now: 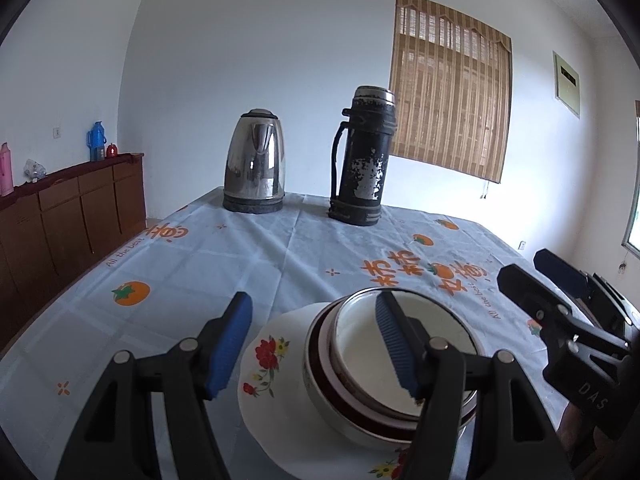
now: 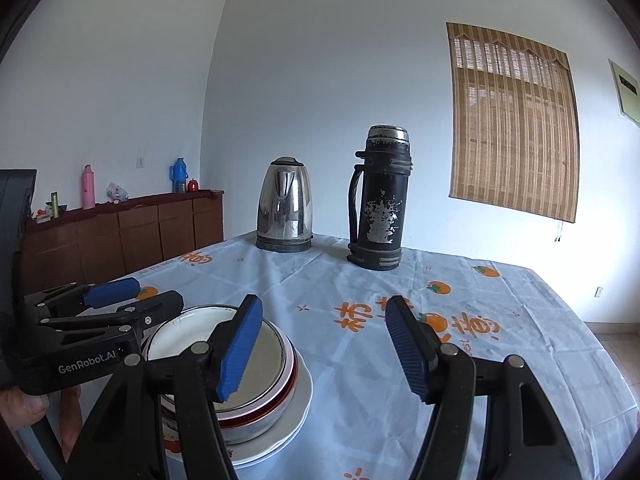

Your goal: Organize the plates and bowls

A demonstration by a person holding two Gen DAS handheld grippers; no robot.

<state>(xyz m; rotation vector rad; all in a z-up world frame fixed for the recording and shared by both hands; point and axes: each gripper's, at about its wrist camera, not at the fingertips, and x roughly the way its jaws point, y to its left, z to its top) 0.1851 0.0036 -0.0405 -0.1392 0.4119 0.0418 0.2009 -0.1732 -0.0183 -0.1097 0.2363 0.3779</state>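
Several nested bowls (image 1: 360, 344) sit stacked on a white flowered plate (image 1: 272, 400) near the table's front edge. The top bowl is white inside with a metal rim, and a dark red rim shows on one below. My left gripper (image 1: 316, 344) hovers open over the stack's left side, one blue pad above the plate's edge and the other above the top bowl. In the right wrist view the same bowls (image 2: 188, 336) and plate (image 2: 296, 412) lie lower left. My right gripper (image 2: 324, 352) is open just right of them, its left pad over the bowl rim, with only cloth between its fingers.
A steel kettle (image 1: 255, 162) and a worn black thermos (image 1: 362, 156) stand at the far side of the table's light blue cloth (image 1: 200, 264). A wooden sideboard (image 1: 60, 216) with flasks lines the left wall. A hand (image 2: 24, 404) holds the left gripper (image 2: 158, 294).
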